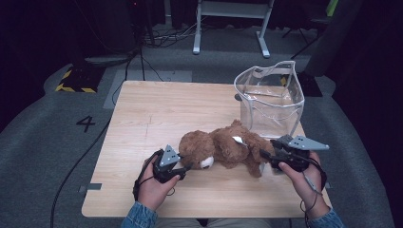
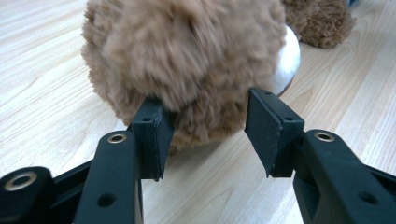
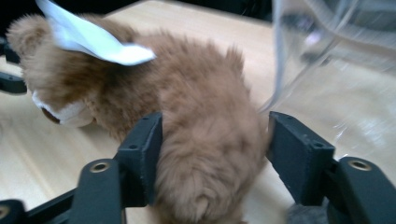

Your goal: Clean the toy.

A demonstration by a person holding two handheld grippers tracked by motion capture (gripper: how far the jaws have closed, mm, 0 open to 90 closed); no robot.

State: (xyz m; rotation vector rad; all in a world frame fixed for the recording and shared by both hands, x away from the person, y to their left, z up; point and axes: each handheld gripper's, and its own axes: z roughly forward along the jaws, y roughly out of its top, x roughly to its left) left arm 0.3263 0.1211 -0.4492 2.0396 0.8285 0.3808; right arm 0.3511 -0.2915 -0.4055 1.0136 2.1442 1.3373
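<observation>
Because the teddy bear [image 1: 223, 147] is plush all through, you can expect it to be light, squashy and floppy, with fur that slides under a shallow pinch. It lies on its side near the front middle of the table [image 1: 142, 114], head toward nine o'clock, and the clear bag [image 1: 271, 97] stands just beyond it at about one o'clock. Your left gripper [image 1: 187, 167] sits spread around the head [image 2: 187, 60], one pad brushing fur, the other clear. Your right gripper [image 1: 263, 154] is parted around a leg [image 3: 210, 154], fur filling the gap without a real squeeze. Bite deep into stuffing rather than fur tips, and carry both ends so the middle doesn't sag.
</observation>
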